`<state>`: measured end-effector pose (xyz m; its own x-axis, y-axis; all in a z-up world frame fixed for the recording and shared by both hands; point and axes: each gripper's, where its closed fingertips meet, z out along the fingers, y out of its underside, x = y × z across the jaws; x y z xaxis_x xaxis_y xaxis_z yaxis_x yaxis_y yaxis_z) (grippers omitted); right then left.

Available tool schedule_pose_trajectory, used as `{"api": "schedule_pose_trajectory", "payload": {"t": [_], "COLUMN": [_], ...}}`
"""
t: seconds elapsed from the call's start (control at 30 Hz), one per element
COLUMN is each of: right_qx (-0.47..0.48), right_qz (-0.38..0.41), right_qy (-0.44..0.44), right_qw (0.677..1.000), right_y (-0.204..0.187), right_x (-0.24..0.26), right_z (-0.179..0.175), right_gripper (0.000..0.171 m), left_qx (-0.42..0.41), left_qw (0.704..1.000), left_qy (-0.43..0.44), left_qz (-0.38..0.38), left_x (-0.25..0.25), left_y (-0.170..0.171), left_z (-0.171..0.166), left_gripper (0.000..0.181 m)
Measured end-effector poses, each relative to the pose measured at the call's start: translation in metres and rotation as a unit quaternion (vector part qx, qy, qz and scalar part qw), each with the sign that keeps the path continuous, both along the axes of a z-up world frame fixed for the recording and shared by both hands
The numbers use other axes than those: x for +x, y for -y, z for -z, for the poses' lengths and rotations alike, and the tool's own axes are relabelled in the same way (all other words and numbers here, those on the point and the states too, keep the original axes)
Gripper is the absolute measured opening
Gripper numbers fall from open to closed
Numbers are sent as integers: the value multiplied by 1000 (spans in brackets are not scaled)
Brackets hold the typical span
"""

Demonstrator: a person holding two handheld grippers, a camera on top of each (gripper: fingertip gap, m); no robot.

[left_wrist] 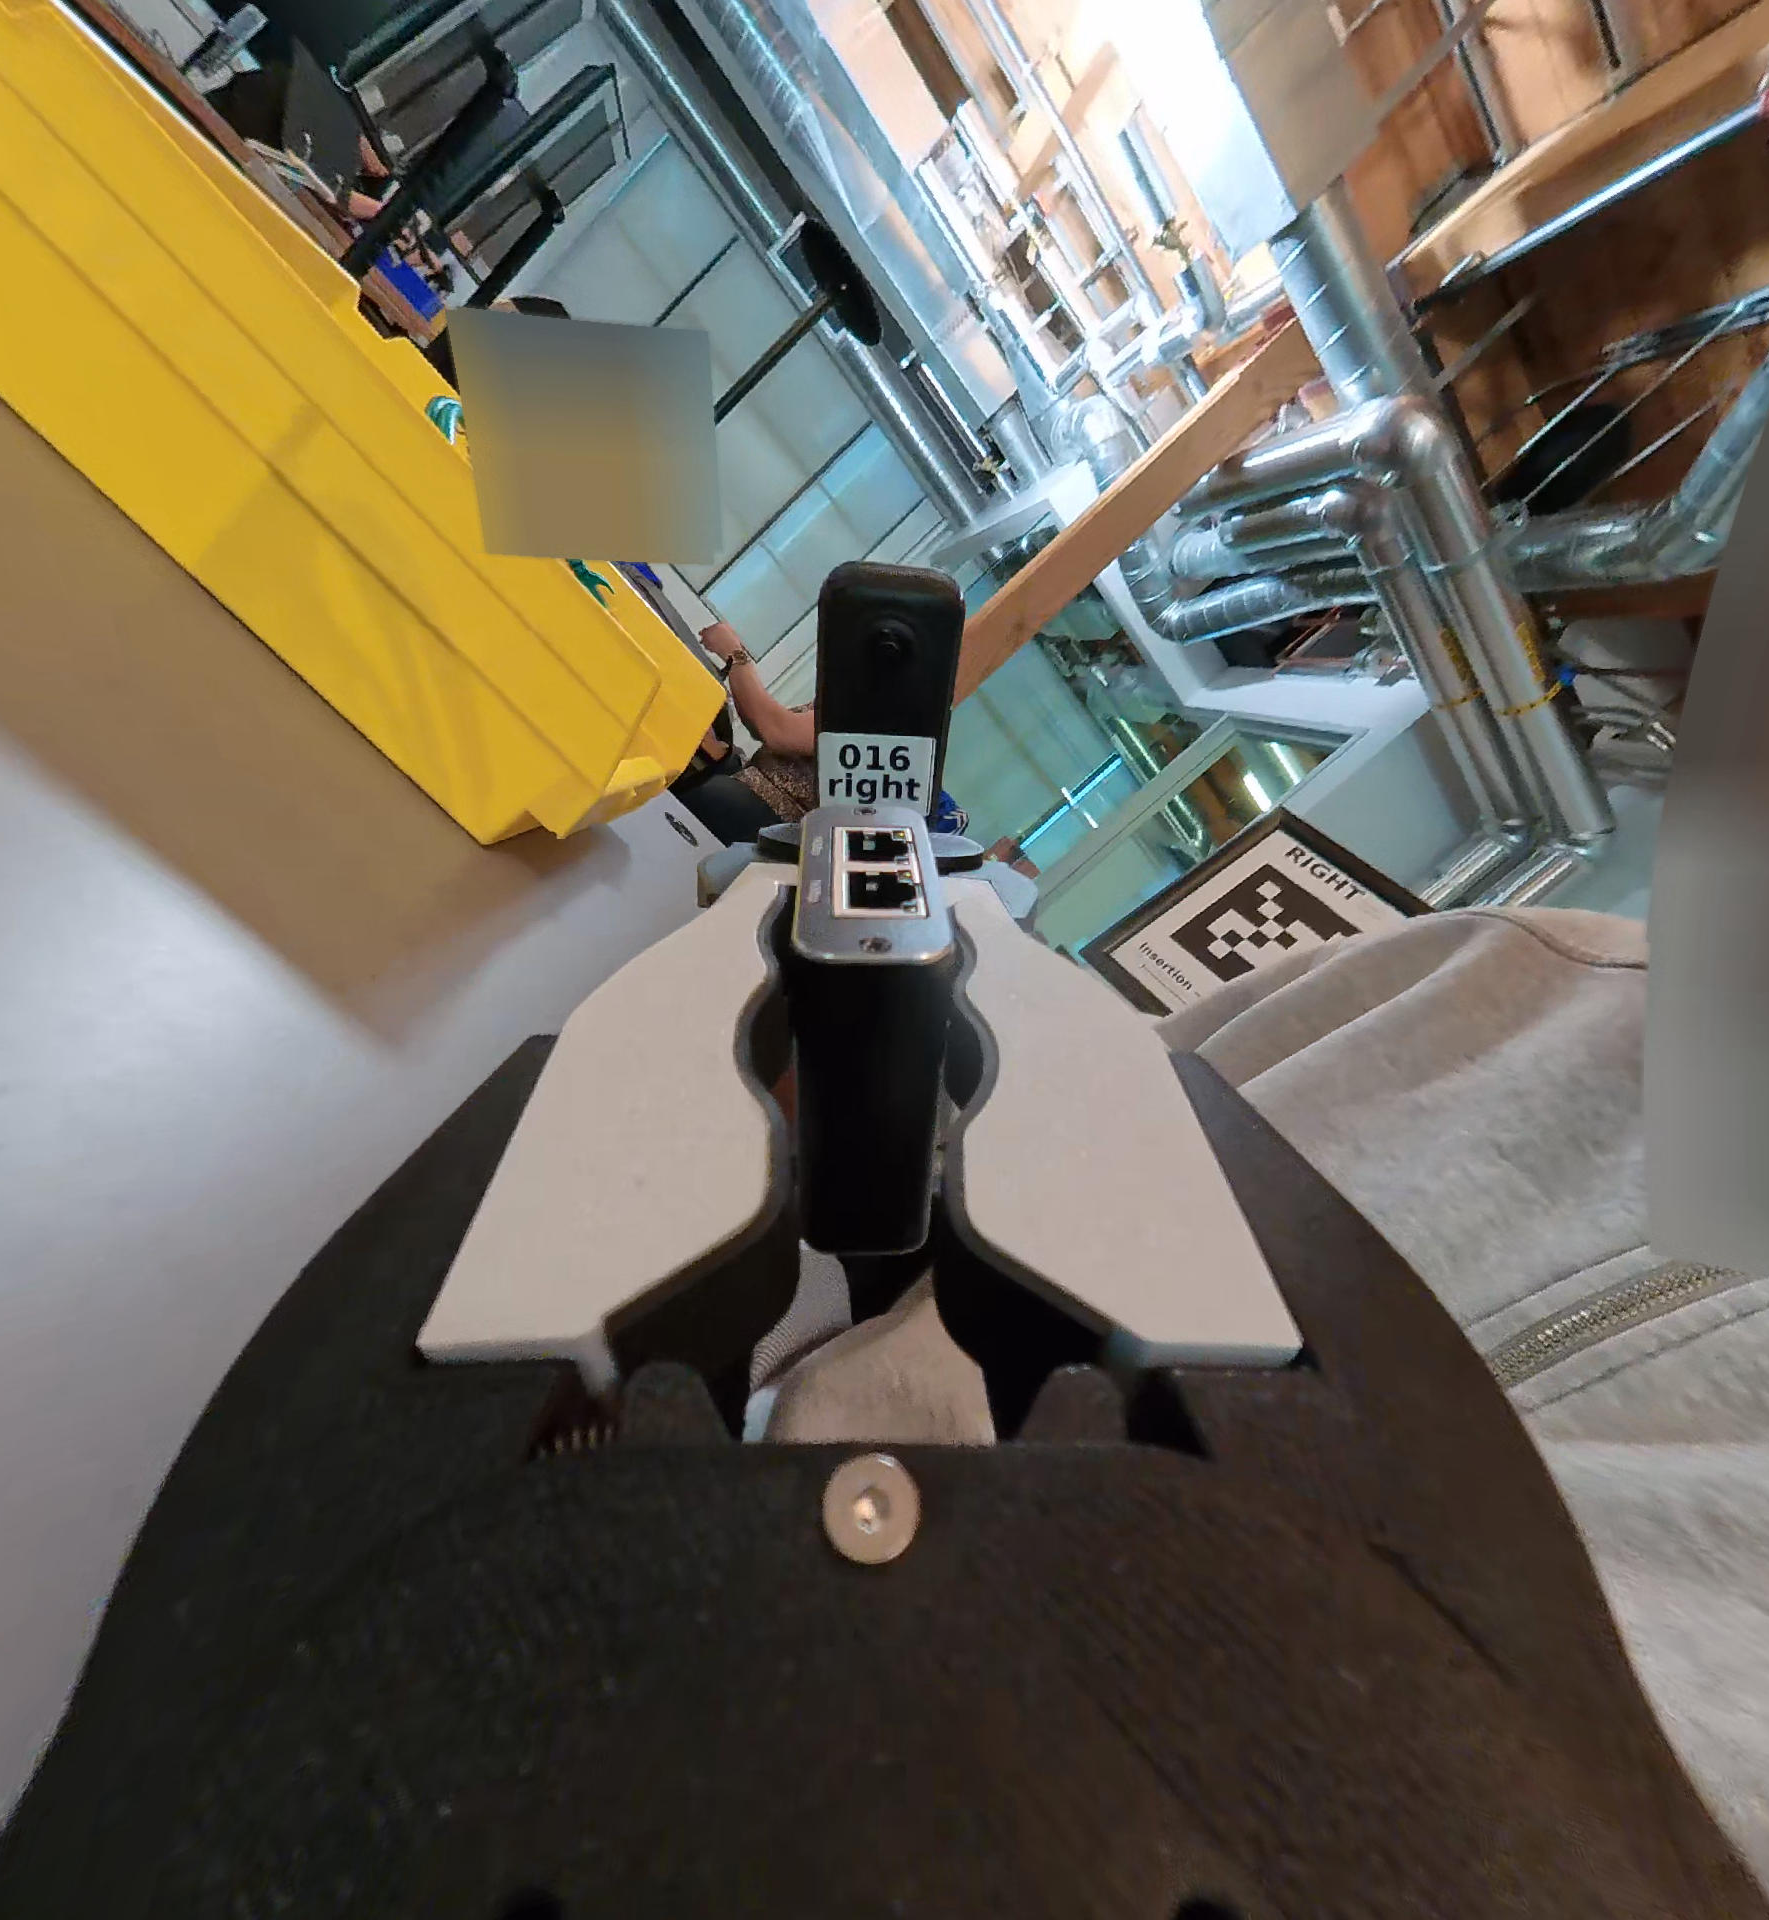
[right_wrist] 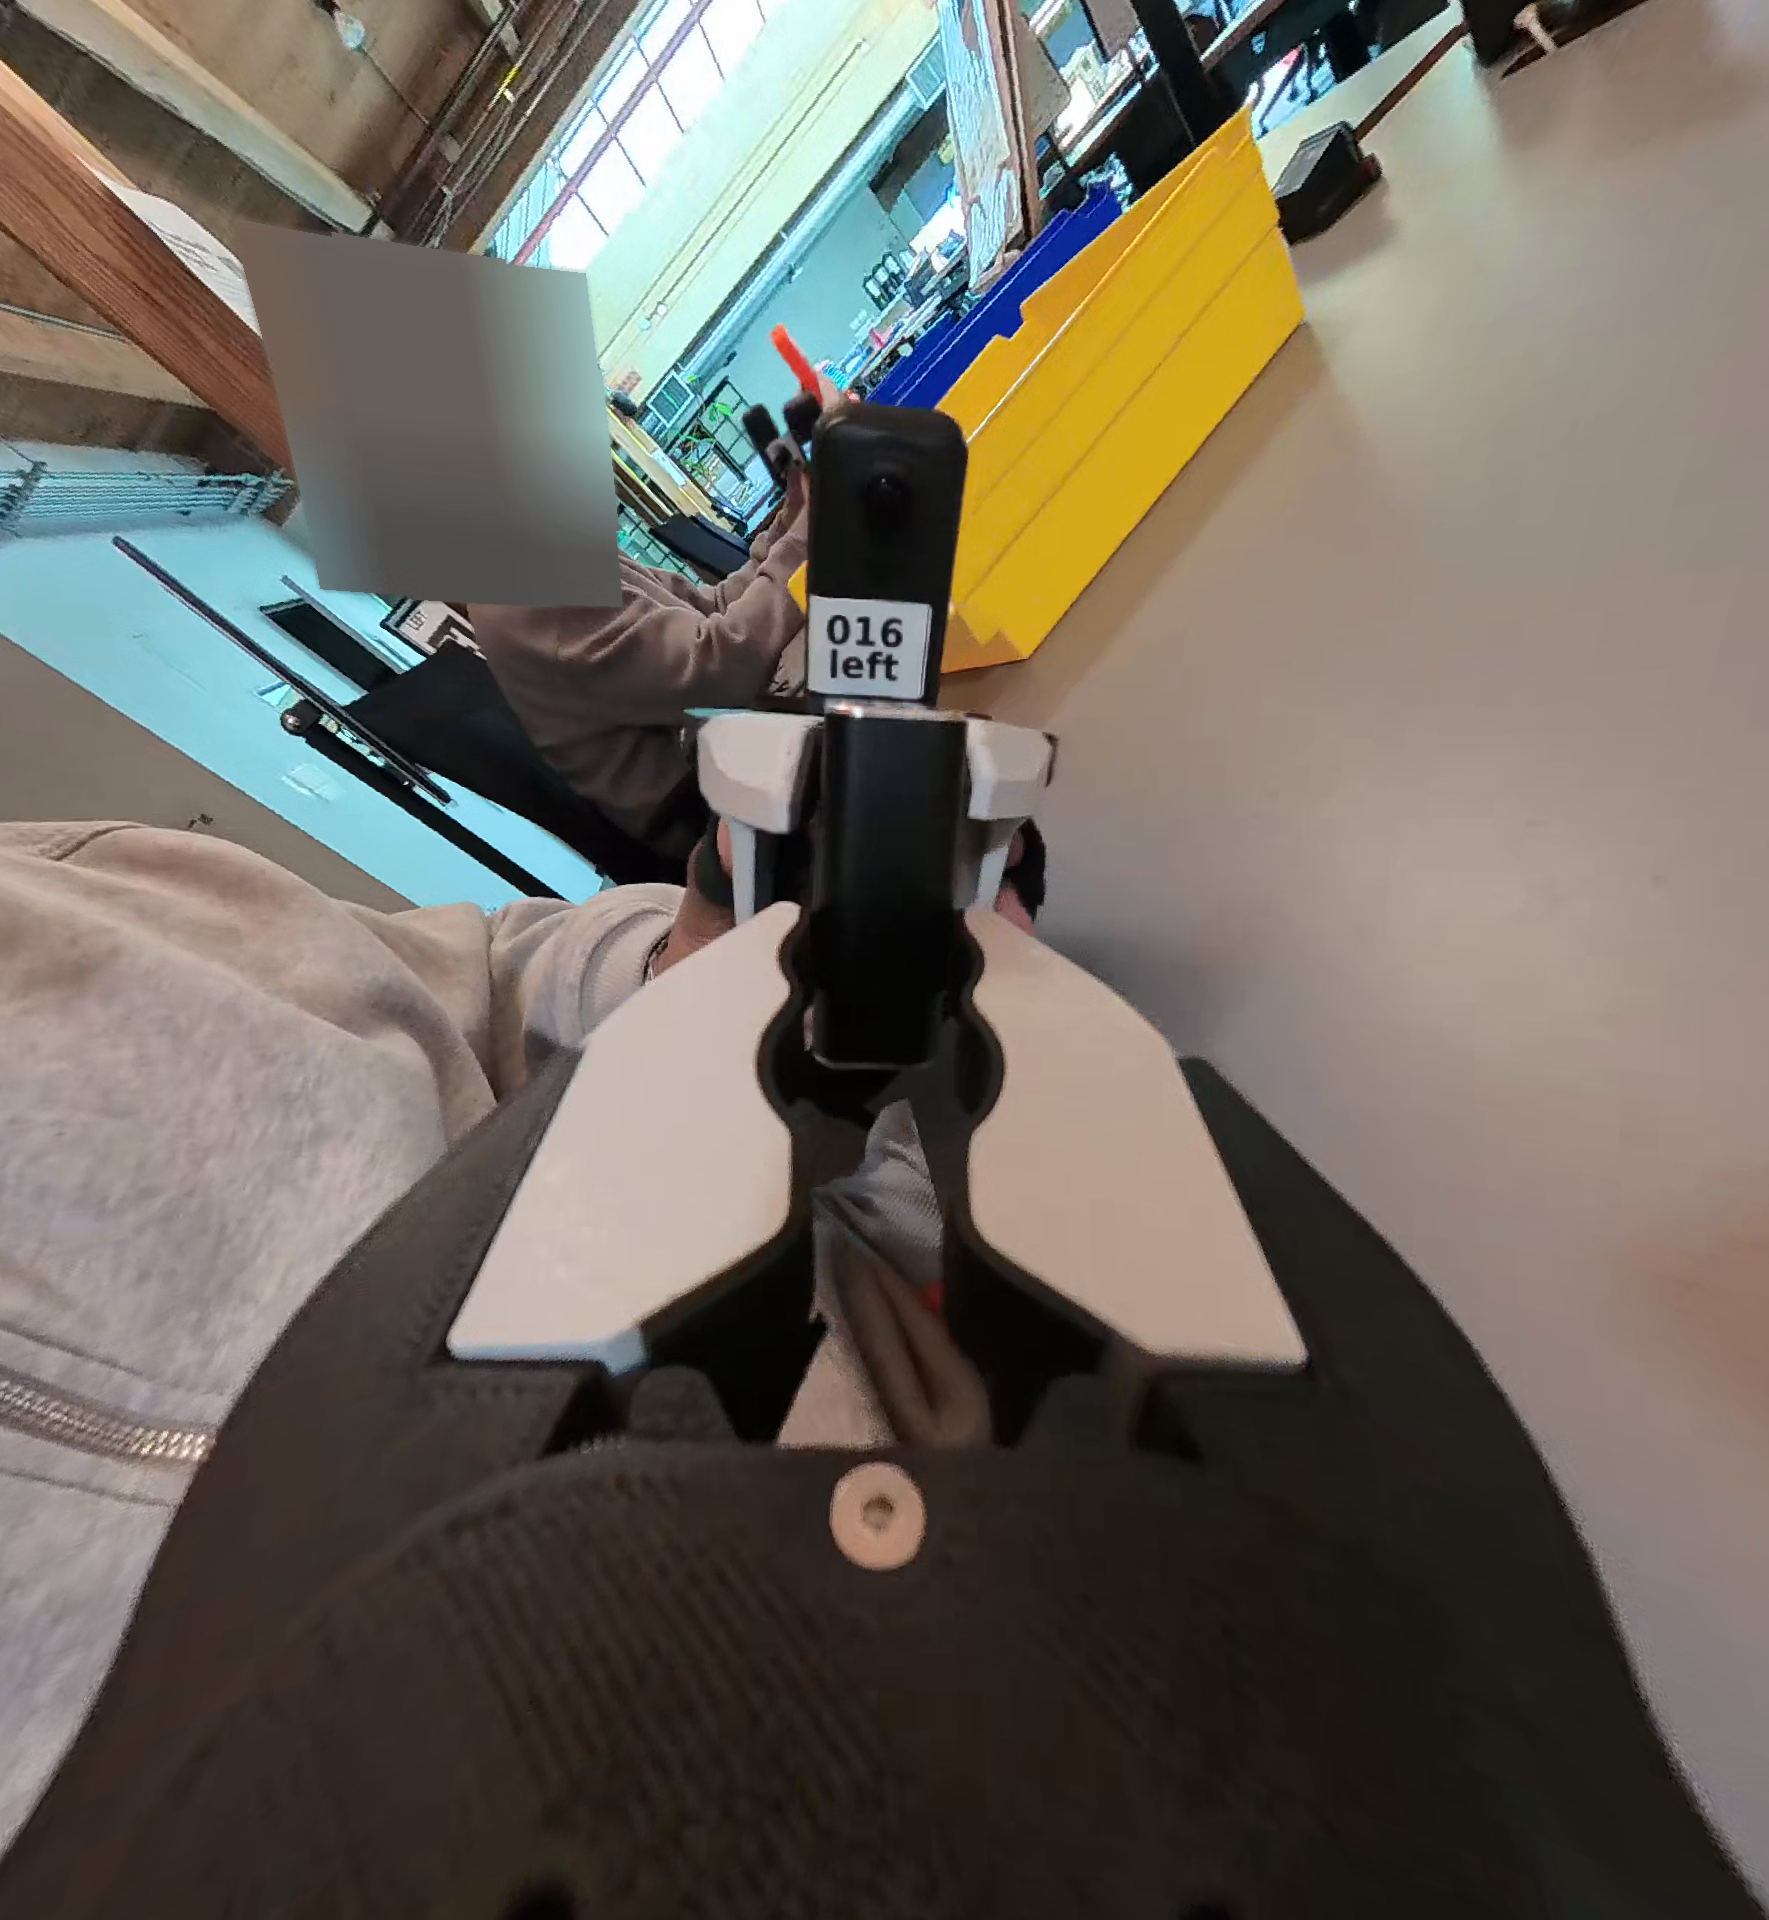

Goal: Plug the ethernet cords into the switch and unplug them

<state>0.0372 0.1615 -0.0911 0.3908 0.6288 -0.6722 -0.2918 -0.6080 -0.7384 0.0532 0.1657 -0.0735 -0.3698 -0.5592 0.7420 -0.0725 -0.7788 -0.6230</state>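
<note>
A black ethernet switch lies lengthwise between the white fingers of my left gripper, which is shut on it. Its silver end plate with two empty ports faces away from me, toward the right gripper and its camera. In the right wrist view the same switch runs between the fingers of my right gripper, which closes on its near end. The left gripper holds the far end. Both grippers face each other above the grey table. No ethernet cord is in view.
Stacked yellow bins stand on the table, with blue bins behind. The operator's grey hooded sleeve is close by. A framed marker sign leans nearby. Another person sits across the table.
</note>
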Motion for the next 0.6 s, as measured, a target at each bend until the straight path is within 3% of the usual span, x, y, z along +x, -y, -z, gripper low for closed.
{"api": "schedule_pose_trajectory", "payload": {"t": [0.03,0.13,0.2,0.37,0.5,0.6], "right_qx": [10,65,107,178,44,-119], "right_qz": [2,33,75,215,256,201], "right_qy": [3,27,58,237,481,525], "right_qw": [1000,997,990,931,837,818], "right_y": [0,-7,-19,-66,-121,-138], "right_x": [2,21,52,183,322,380], "right_z": [-4,-27,-51,-108,-75,-22], "right_gripper": [24,24,24,24,24,24], "left_qx": [4,5,1,-21,-14,2], "left_qw": [1000,999,999,999,1000,1000], "left_qy": [5,18,22,23,18,9], "left_qz": [0,-33,-49,-21,11,20], "left_x": [0,-2,-4,-1,4,7], "left_y": [1,-7,-13,-8,5,11], "left_z": [-2,-7,-8,-6,-6,-4], "left_gripper": [27,44,46,45,44,44]}}
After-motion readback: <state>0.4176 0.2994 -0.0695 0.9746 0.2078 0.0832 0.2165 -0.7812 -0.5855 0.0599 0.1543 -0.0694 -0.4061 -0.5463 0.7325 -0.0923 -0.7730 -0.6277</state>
